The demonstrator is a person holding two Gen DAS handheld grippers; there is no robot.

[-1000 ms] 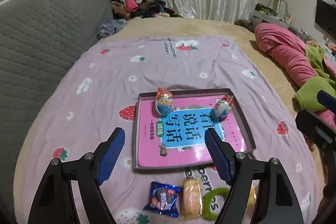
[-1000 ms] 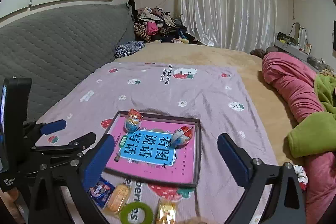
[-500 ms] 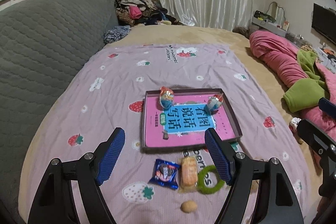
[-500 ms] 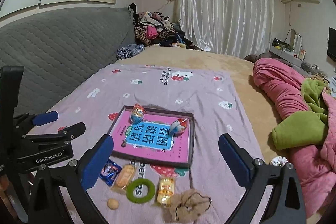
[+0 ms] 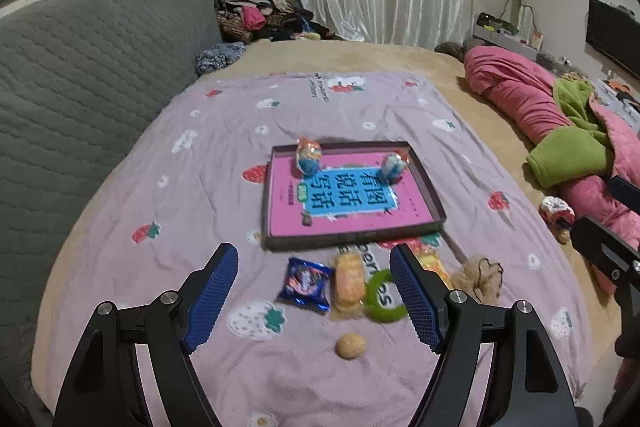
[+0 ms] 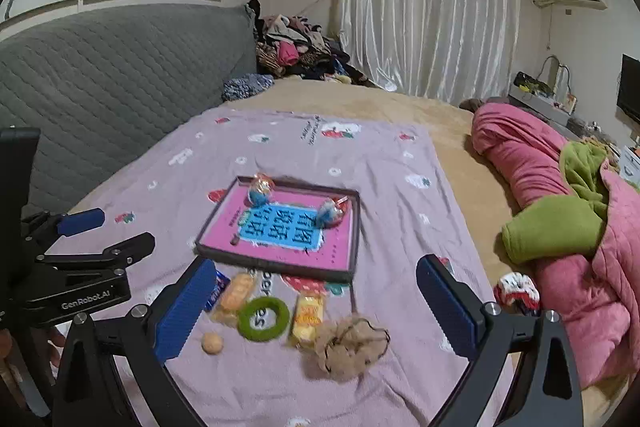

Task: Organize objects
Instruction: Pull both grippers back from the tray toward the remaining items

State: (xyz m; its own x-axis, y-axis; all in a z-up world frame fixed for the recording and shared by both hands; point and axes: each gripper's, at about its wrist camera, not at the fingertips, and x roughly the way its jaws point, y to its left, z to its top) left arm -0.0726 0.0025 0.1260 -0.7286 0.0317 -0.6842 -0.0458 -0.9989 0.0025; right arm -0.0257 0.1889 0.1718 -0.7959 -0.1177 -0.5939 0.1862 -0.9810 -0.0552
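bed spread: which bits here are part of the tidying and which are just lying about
Job: tray, two wrapped eggs in it, blue packet, cake packet, green ring, yellow packet, brown scrunchie, small ball.

Just there: pink quilt, clothes pile.

The left tool [image 6: 80, 223] body reads "GenRobot.AI"; the tray's book [image 5: 344, 195] shows "看图说话写话".

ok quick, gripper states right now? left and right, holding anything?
Left gripper: open, nothing held, above the snacks on the blanket.
Right gripper: open, nothing held, also above the blanket.
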